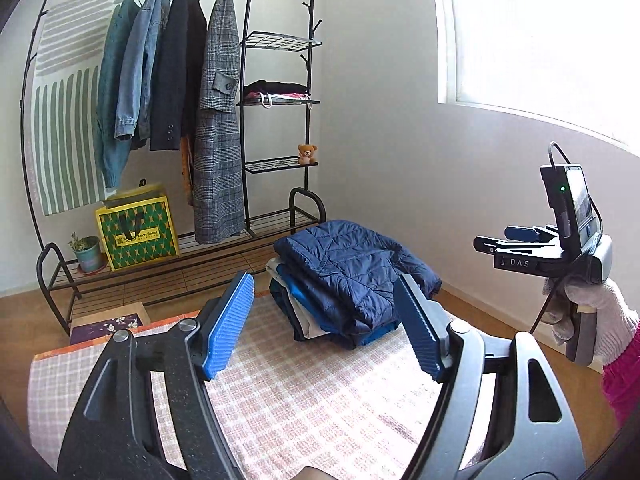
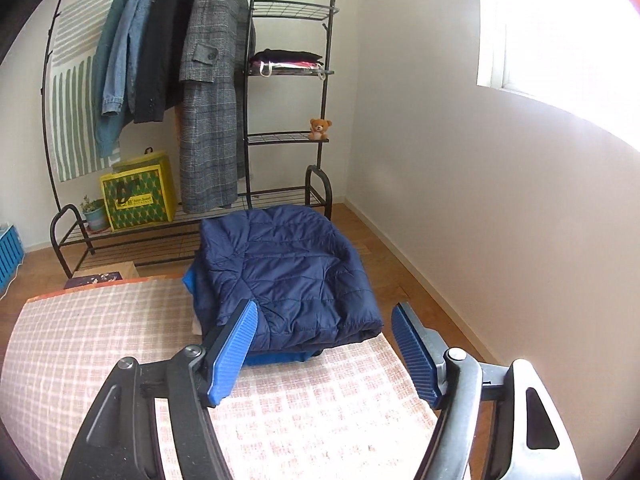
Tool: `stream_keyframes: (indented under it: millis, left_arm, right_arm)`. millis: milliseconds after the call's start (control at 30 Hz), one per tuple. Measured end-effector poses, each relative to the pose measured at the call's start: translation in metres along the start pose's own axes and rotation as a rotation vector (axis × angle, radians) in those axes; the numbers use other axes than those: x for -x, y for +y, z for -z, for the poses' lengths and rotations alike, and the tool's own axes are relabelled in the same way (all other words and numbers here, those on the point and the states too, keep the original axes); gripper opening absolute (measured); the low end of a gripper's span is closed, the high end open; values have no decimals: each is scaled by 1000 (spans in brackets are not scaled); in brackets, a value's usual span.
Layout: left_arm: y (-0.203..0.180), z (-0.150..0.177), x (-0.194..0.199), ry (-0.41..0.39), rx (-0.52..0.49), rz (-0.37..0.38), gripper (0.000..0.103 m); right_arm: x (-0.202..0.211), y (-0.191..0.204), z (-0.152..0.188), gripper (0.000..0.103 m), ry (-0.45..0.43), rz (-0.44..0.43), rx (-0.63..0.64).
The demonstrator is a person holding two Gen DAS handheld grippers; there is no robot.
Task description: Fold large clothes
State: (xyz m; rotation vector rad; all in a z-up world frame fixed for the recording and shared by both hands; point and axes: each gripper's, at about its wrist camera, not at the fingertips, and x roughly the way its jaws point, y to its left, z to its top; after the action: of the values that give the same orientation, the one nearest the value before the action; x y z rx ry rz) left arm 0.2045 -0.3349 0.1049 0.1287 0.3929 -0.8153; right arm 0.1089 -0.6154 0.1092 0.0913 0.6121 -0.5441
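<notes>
A folded navy quilted jacket (image 1: 352, 268) lies on top of a stack of folded clothes (image 1: 304, 312) at the far end of a pink checked mat (image 1: 300, 392). My left gripper (image 1: 324, 320) is open and empty, raised above the mat short of the stack. My right gripper (image 2: 324, 344) is open and empty, just in front of the jacket (image 2: 288, 272). The right gripper also shows in the left wrist view (image 1: 516, 240), held in a gloved hand at the right, above the floor.
A black clothes rack (image 1: 276, 100) with several hanging coats stands against the back wall. A yellow-green bag (image 1: 138, 232) and a potted plant (image 1: 86, 252) sit on its lower shelf. A teddy bear (image 1: 307, 154) sits on a side shelf. The white wall (image 2: 480, 220) is right.
</notes>
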Motion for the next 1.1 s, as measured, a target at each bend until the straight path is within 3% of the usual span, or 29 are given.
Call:
stream_keyframes:
  millis: [233, 433, 733, 933, 1100]
  left_arm:
    - [-5, 20, 69, -27, -15, 5, 81]
    - [0, 49, 96, -19, -1, 8, 82]
    - [17, 90, 91, 7, 34, -7, 88]
    - [30, 108, 80, 27, 14, -32, 100]
    - [36, 119, 68, 68, 15, -43, 100]
  right_arm:
    - [94, 35, 24, 80, -116, -2, 15]
    - [130, 57, 55, 86, -172, 15, -3]
    - [109, 78, 104, 88, -156, 13, -57]
    - [79, 83, 124, 93, -148, 32, -73]
    - [64, 84, 130, 100, -135, 14, -91]
